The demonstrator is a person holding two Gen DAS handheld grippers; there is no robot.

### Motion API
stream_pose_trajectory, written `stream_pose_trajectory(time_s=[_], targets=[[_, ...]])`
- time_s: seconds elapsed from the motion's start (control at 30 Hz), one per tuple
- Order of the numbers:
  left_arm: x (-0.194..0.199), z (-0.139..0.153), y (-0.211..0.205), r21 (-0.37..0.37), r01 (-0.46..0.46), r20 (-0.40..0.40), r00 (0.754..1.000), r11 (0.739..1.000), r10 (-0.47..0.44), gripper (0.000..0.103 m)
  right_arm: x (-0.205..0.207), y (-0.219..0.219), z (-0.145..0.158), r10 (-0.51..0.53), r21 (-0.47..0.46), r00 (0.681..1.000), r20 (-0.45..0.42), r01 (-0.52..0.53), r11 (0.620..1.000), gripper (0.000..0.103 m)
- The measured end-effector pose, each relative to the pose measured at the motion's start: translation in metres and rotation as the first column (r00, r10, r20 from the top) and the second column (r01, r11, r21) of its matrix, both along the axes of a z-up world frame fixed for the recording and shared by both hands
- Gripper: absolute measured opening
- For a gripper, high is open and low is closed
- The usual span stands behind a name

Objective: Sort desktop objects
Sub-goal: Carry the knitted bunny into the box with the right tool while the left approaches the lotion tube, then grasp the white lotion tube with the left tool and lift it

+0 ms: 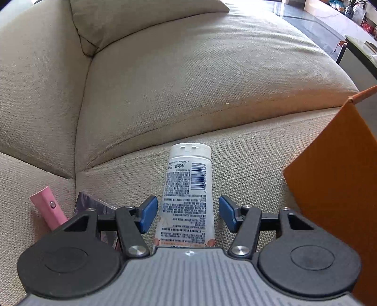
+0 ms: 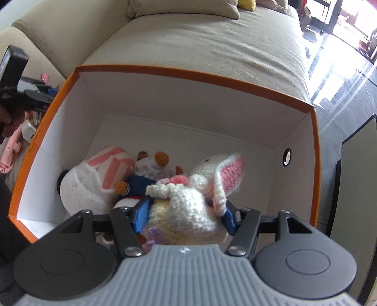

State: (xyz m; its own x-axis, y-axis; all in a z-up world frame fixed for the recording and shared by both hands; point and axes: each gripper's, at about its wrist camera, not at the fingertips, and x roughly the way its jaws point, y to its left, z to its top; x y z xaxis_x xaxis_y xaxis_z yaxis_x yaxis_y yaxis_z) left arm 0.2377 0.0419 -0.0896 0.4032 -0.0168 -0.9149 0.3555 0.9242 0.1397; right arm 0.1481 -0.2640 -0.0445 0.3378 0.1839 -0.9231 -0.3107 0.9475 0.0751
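sofa [image 1: 188,77]: beige woven fabric, broad seat cushion with a stitched seam along its front edge; fills most of the left wrist view.
back cushion [image 1: 146,21]: same beige weave, leaning at the rear, a deep crease where it meets the arm.
yellow cushion [image 2: 246,4]: at the far end of the seat, only partly seen.
floor [image 2: 341,77]: dark, glossy tiles with pale joint lines, strong reflections.
light: bright daylight from the upper right of the right wrist view, washing out a doorway or window [image 2: 362,18]; cannot tell which.
low table [image 1: 360,50]: pale top, dark leg, at the right edge.
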Motion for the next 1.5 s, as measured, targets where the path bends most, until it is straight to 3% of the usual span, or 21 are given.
stream_pose_trajectory(time_s=[0.2, 0.37, 0.47, 0.63, 0.77, 0.87, 1.07, 1.23, 1.43, 1.5], targets=[[0.009, -0.003, 0.001, -0.022, -0.030, -0.003, 1.000, 0.999, 0.030, 0.069, -0.013, 0.000, -0.002, 0.176, -0.059, 0.984, -0.031, -0.177, 0.982, 0.064], [0.015, -0.004, 0.013, -0.096, -0.096, -0.039, 0.995, 0.991, 0.093, 0.065, -0.010, 0.006, -0.014, 0.298, -0.116, 0.948, -0.111, -0.310, 0.944, 0.065], [0.016, -0.004, 0.020, -0.133, -0.114, -0.051, 0.993, 0.985, 0.108, 0.059, -0.010, 0.010, -0.020, 0.347, -0.112, 0.933, -0.092, -0.356, 0.928, 0.065], [0.013, -0.001, 0.020, -0.135, -0.109, -0.044, 0.994, 0.985, 0.104, 0.058, -0.007, 0.022, -0.016, 0.455, -0.079, 0.888, -0.069, -0.460, 0.884, 0.065], [0.010, 0.000, 0.020, -0.135, -0.106, -0.047, 0.994, 0.985, 0.100, 0.056, -0.003, 0.024, -0.017, 0.486, -0.063, 0.868, -0.099, -0.493, 0.868, 0.068], [0.010, 0.002, 0.022, -0.144, -0.114, -0.053, 0.993, 0.983, 0.107, 0.056, 0.001, 0.022, -0.024, 0.461, -0.078, 0.875, -0.146, -0.475, 0.877, 0.070], [-0.012, 0.017, 0.033, -0.221, -0.138, -0.062, 0.990, 0.966, 0.128, 0.055, -0.004, 0.006, -0.019, 0.397, -0.053, 0.912, -0.101, -0.404, 0.913, 0.077], [-0.037, 0.050, 0.033, -0.302, -0.123, -0.022, 0.992, 0.945, 0.122, 0.055, -0.009, -0.006, -0.005, 0.348, -0.049, 0.936, -0.045, -0.350, 0.935, 0.081], [-0.064, 0.105, 0.008, -0.328, 0.012, 0.095, 0.995, 0.945, 0.021, 0.055, -0.013, -0.013, 0.017, 0.272, -0.063, 0.961, 0.052, -0.269, 0.961, 0.080], [-0.070, 0.124, -0.008, -0.325, 0.079, 0.134, 0.990, 0.943, -0.037, 0.055, -0.013, -0.008, 0.021, 0.245, -0.064, 0.967, 0.066, -0.241, 0.968, 0.073]])
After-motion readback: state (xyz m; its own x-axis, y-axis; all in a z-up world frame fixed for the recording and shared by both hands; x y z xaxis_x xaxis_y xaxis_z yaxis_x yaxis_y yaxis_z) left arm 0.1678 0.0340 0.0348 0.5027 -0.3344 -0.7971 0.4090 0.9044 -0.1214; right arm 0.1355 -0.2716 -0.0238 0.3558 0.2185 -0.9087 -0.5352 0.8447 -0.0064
